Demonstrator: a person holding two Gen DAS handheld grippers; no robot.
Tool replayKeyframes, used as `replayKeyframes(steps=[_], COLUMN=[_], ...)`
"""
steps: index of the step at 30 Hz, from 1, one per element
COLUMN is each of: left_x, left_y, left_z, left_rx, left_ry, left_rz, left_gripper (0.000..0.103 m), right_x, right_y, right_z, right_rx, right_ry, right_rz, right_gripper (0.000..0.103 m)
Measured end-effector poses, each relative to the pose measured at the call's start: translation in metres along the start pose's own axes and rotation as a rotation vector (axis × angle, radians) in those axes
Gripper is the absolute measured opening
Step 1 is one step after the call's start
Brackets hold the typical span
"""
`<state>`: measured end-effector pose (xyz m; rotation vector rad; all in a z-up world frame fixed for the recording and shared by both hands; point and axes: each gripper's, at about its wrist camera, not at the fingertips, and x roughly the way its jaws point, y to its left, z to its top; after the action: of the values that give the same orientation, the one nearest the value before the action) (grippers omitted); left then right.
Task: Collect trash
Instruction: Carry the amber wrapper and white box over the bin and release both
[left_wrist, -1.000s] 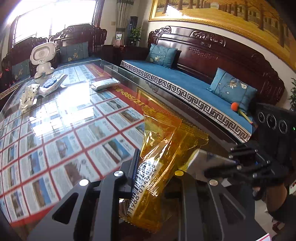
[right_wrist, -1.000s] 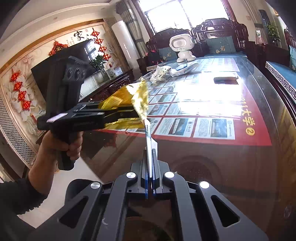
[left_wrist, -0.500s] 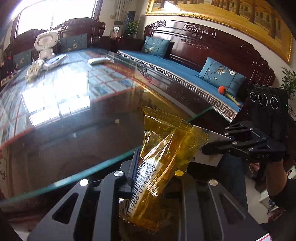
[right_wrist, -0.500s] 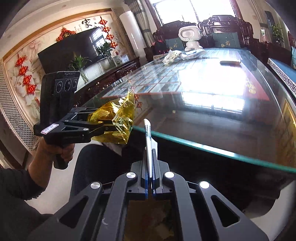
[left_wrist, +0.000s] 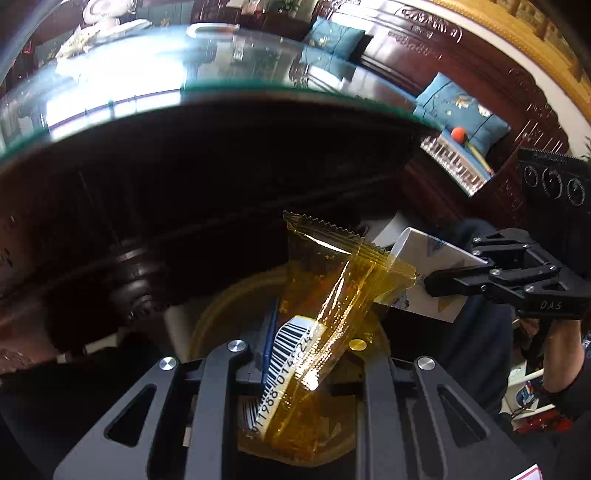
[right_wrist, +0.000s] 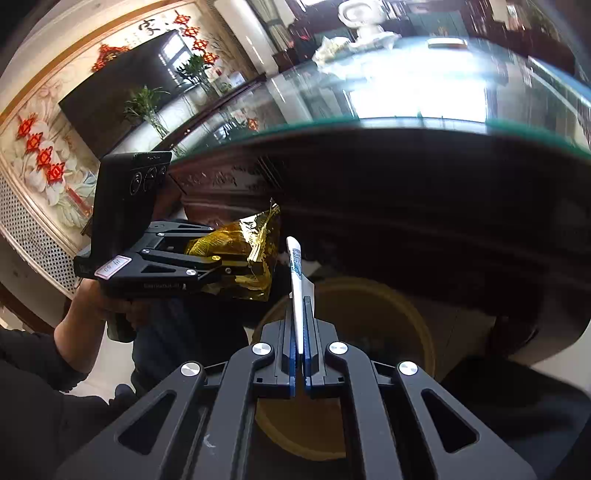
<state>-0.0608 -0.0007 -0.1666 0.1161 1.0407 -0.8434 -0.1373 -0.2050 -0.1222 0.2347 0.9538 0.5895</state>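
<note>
Left wrist view: the left gripper (left_wrist: 314, 332) is closed on a translucent amber wrapper (left_wrist: 325, 295), which stands up between the jaws with its barcode toward the camera and its serrated top edge free. Below it lies the rim of a yellow bin (left_wrist: 207, 314), partly hidden by the gripper body. The green-tinted edge of the glass tabletop (left_wrist: 236, 86) runs overhead, with the table's dark wooden frame (left_wrist: 221, 166) beneath it. To the right, the right gripper (left_wrist: 428, 284) pinches a white packet (left_wrist: 428, 254), just beside the wrapper's corner; contact cannot be judged.

Right wrist view: the right gripper (right_wrist: 299, 302) is closed tight on the white packet (right_wrist: 297, 273), held edge-on and upright above the yellow bin (right_wrist: 406, 306). The bin's mouth shows open ahead. The left gripper (right_wrist: 251, 266), to the left, clamps the amber wrapper (right_wrist: 240, 243), near the bin's left rim. The table edge (right_wrist: 406, 123) and frame overhang the bin's far side.
</note>
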Motion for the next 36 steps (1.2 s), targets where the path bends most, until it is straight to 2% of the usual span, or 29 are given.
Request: replayKeyframes(steps=[9,11,16,22,29,31,32,33,34,36], left_x=[0.028,0.032,0.036,0.037,0.033,0.03,0.029,0.028,0.027,0.026], left_y=[-0.009,-0.011,-0.019,-0.016,-0.009,-0.007,-0.006,-0.005,-0.004,-0.003], left_z=[-0.022,-0.024,-0.034,-0.045,-0.045,-0.046,-0.045,-0.045,-0.045,-0.045], left_rx=[0.015,0.017,0.025,0.013,-0.008,-0.014,-0.017,-0.018,-0.018,-0.018], left_ry=[0.091,0.103,0.126,0.141,0.14,0.135,0.133,0.133,0.131,0.129], left_rz=[-0.008,-0.01,-0.017,-0.022,-0.007,-0.007,-0.006,-0.006,-0.004,0.001], left_gripper=[0.024,0.037,0.056,0.066,0.07,0.073,0.074,0.074,0.075,0.075], right_x=[0.008,0.01,0.012,0.015,0.02,0.021,0.022,0.021,0.02,0.02], right_y=[-0.005,-0.005,-0.007,-0.007,-0.006,-0.005,-0.005,-0.004,-0.004,-0.005], right_z=[-0.01,-0.012,-0.015,-0.018,-0.019,-0.019,-0.019,-0.019,-0.019,-0.02], right_rx=[0.019,0.023,0.031,0.031,0.019,0.005,-0.002,-0.011,-0.018,-0.016], right_ry=[0.042,0.049,0.064,0.082,0.095,0.103,0.104,0.1,0.093,0.099], right_rz=[0.004,0.002,0.002,0.005,0.01,0.004,-0.01,-0.022,-0.032,-0.015], right_gripper=[0.003,0.003,0.004,0.004,0.005,0.015,0.023,0.044,0.049,0.049])
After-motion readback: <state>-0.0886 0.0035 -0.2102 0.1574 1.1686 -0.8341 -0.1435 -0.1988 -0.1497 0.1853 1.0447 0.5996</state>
